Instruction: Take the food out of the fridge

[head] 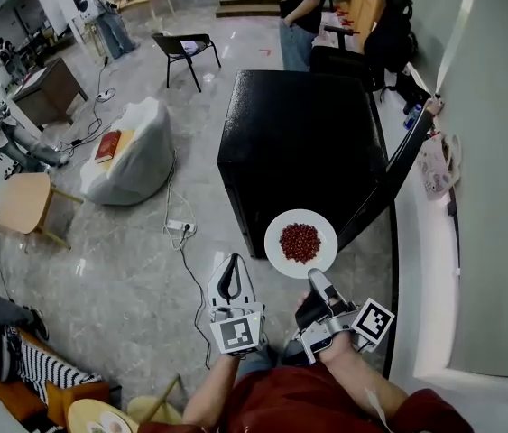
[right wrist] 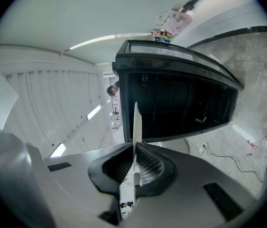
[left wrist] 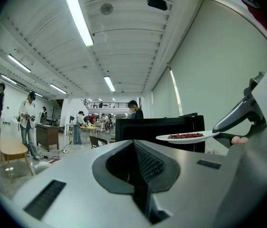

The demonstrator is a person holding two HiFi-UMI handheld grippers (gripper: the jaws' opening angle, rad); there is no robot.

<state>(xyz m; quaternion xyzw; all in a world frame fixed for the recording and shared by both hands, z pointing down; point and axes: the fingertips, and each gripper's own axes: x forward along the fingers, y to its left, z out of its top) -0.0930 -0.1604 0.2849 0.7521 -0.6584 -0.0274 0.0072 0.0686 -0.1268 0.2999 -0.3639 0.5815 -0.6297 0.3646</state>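
A black fridge [head: 299, 142] stands on the floor ahead, its door [head: 389, 183] swung open to the right. In front of it my right gripper [head: 318, 282] is shut on the near rim of a white plate [head: 300, 242] with a heap of red food [head: 300, 240]. In the right gripper view the plate [right wrist: 135, 127] shows edge-on between the jaws of the right gripper [right wrist: 135, 153], with the fridge's dark open inside [right wrist: 180, 99] beyond. My left gripper [head: 229, 269] hangs shut and holds nothing, left of the plate. The left gripper view shows the left gripper [left wrist: 135, 148] and the plate [left wrist: 185, 137] to its right.
A white beanbag [head: 132, 152] with a red book [head: 109, 145] lies to the left. A power strip and cable [head: 180, 228] trail across the floor near the fridge. A person [head: 300, 7] stands behind the fridge. A white ledge [head: 425, 269] runs along the right wall.
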